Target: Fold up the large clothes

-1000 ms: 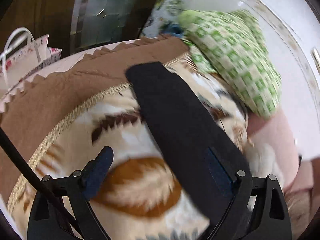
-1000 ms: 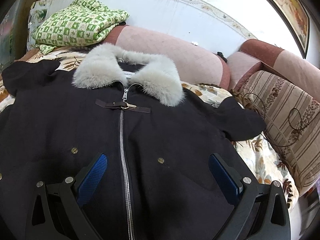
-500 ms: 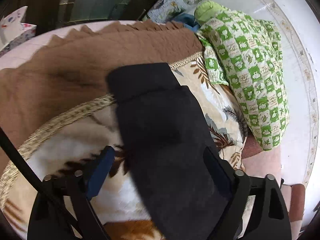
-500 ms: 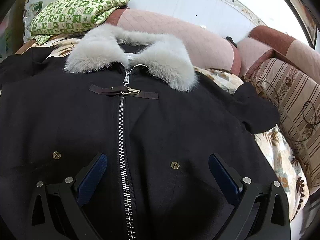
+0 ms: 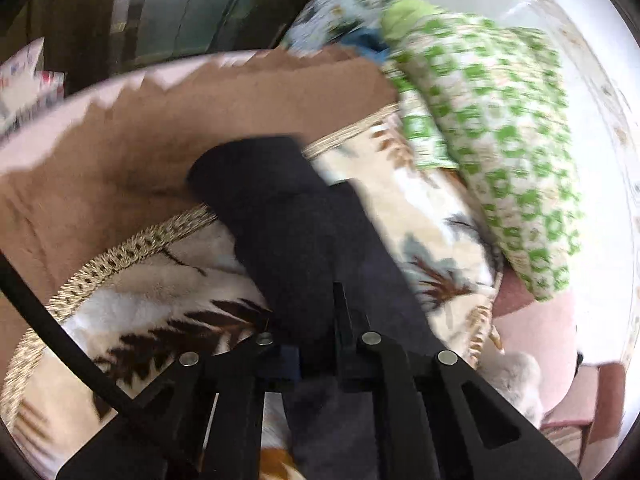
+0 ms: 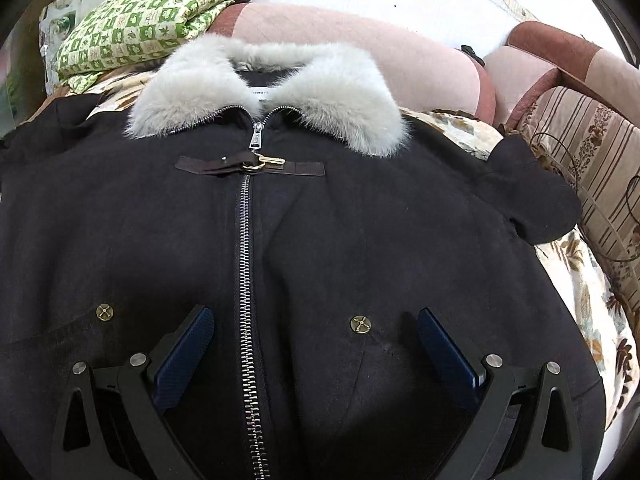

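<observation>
Here the left gripper [image 5: 316, 344] has its jaws pinched together on the black sleeve [image 5: 280, 216] of the coat, which stretches out over a leaf-patterned blanket [image 5: 160, 280] toward a brown cover [image 5: 160, 128]. The right gripper [image 6: 316, 344] hangs with its blue pads [image 6: 184, 352] spread wide and nothing between them, over the front of the black coat [image 6: 360, 240], which lies flat and zipped, its grey fur collar [image 6: 340, 92] toward the pink sofa back [image 6: 400, 52]. A green checked cloth [image 6: 152, 12] sits folded beyond the collar.
</observation>
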Available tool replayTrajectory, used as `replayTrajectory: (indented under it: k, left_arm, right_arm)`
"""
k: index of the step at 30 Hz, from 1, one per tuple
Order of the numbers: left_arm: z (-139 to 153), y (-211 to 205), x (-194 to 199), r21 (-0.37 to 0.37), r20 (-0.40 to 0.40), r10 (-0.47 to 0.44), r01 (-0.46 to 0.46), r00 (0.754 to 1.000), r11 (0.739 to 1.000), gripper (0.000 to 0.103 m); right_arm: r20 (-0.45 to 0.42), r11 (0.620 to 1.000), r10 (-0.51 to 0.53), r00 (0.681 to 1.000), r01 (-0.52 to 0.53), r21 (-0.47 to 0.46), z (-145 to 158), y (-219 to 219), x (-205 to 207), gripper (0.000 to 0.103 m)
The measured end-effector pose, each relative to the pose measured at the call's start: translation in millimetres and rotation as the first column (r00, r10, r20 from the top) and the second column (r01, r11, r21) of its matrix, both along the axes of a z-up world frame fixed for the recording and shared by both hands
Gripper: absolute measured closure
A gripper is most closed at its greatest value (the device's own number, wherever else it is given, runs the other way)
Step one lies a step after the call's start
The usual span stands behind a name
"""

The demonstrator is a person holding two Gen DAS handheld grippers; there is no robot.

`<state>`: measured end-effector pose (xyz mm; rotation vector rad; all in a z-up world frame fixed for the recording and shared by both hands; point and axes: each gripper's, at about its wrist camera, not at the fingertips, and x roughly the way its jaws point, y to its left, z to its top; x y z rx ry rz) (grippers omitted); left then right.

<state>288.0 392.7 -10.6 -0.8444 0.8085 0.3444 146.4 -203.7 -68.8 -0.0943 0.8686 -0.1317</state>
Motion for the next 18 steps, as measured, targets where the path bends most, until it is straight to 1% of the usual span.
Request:
replayTrajectory:
  k: [1,2,4,6,7,9,12,13,15,16,18]
  left_arm:
    - [10.2,-6.8,-1.3,0.016,0.012,-0.014,0.014,1.0,1.0,0.093]
    - [28.5,-22.0,-3.4,0.046,0.032,-0.045,0.044,0.998,0.998,0.093]
    - [50.3,-45.1,-6.2,0.08,0.06,-0.097,0.092,0.994,0.993,0.093]
    - [76.7,-82.1,-13.1,0.114,0.107,-0.182,0.17,0.978,0.979,0.093]
    - [83.2,-93.1,-14.9,0.122,0.118,-0.206,0.192,0.971,0.974,0.093]
    - [97.0,-134.3,-21.9,0.137,0.152,-0.296,0.276,0.943,0.951,0.093]
    - [97.3,-188.7,-24.2,0.148,0.167,-0.398,0.376,0.902,0.915,0.093]
    - [92.4,-211.8,-26.9,0.14,0.17,-0.442,0.422,0.881,0.896,0.093]
    - [80.0,-242.9,-29.1,0.119,0.169,-0.495,0.481,0.852,0.869,0.093]
    - [68.5,-263.7,-31.3,0.103,0.162,-0.529,0.519,0.833,0.849,0.093]
    - [49.0,-290.1,-33.9,0.085,0.141,-0.571,0.565,0.809,0.821,0.094]
  right_arm:
    - [0.001,1.0,0.0,1.0,0.0,-0.002,-0.1,0.3,-0.2,0.001]
    - [0.003,1.0,0.0,1.0,0.0,-0.002,0.2,0.3,-0.6,0.001]
    - [0.005,1.0,0.0,1.0,0.0,0.005,1.0,-0.3,-1.1,0.001]
    - [0.011,1.0,0.001,1.0,-0.001,0.026,2.8,-3.0,-1.9,0.001]
    - [0.019,0.999,0.002,1.0,-0.003,0.051,4.9,-5.8,-2.8,0.001]
    - [0.051,0.989,0.006,0.999,-0.013,0.146,13.0,-14.7,-8.3,0.001]
    - [0.096,0.96,-0.02,0.995,-0.008,0.28,25.7,-27.2,-15.1,0.001]
    - [0.103,0.951,-0.034,0.994,0.001,0.308,28.9,-31.4,-16.2,0.001]
    - [0.091,0.935,-0.057,0.994,0.022,0.353,30.5,-39.9,-15.3,0.001]
    - [0.082,0.927,-0.067,0.994,0.031,0.375,29.7,-43.9,-14.9,0.001]
    - [0.054,0.897,-0.096,0.994,0.063,0.438,26.7,-55.8,-13.0,0.001]
